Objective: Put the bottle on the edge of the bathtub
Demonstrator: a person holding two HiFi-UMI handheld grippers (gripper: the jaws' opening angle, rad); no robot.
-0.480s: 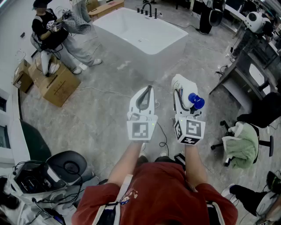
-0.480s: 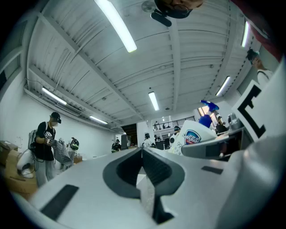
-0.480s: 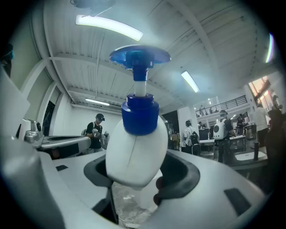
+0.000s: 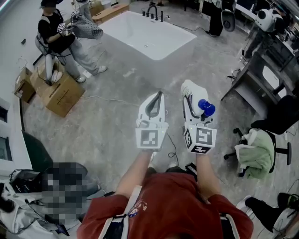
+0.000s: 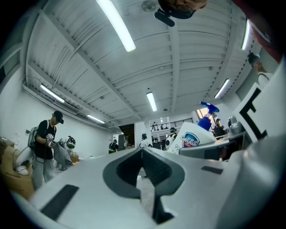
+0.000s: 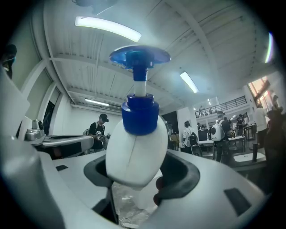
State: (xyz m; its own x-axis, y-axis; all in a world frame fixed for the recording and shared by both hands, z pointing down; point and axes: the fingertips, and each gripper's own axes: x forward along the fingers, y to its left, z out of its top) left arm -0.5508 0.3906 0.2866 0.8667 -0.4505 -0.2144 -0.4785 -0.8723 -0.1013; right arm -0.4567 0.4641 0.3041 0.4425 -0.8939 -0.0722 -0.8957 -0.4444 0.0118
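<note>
A white pump bottle with a blue pump head (image 4: 206, 108) is held in my right gripper (image 4: 193, 100), which is shut on its body; in the right gripper view the bottle (image 6: 134, 152) stands upright between the jaws. My left gripper (image 4: 155, 103) is beside it on the left, shut and empty; its jaws meet in the left gripper view (image 5: 143, 167). There the bottle (image 5: 191, 139) shows off to the right. The white bathtub (image 4: 128, 42) stands across the floor ahead, with black taps (image 4: 154, 11) at its far end. Both grippers are well short of it.
A person (image 4: 56, 39) stands left of the tub, holding grippers, beside cardboard boxes (image 4: 56, 91). A desk (image 4: 271, 70) and an office chair with green cloth (image 4: 257, 151) stand on the right. Cables (image 4: 112, 99) lie on the grey floor between me and the tub.
The view has shifted slightly toward the tub; both grippers keep their places in the picture and the bottle stays in the right jaws.
</note>
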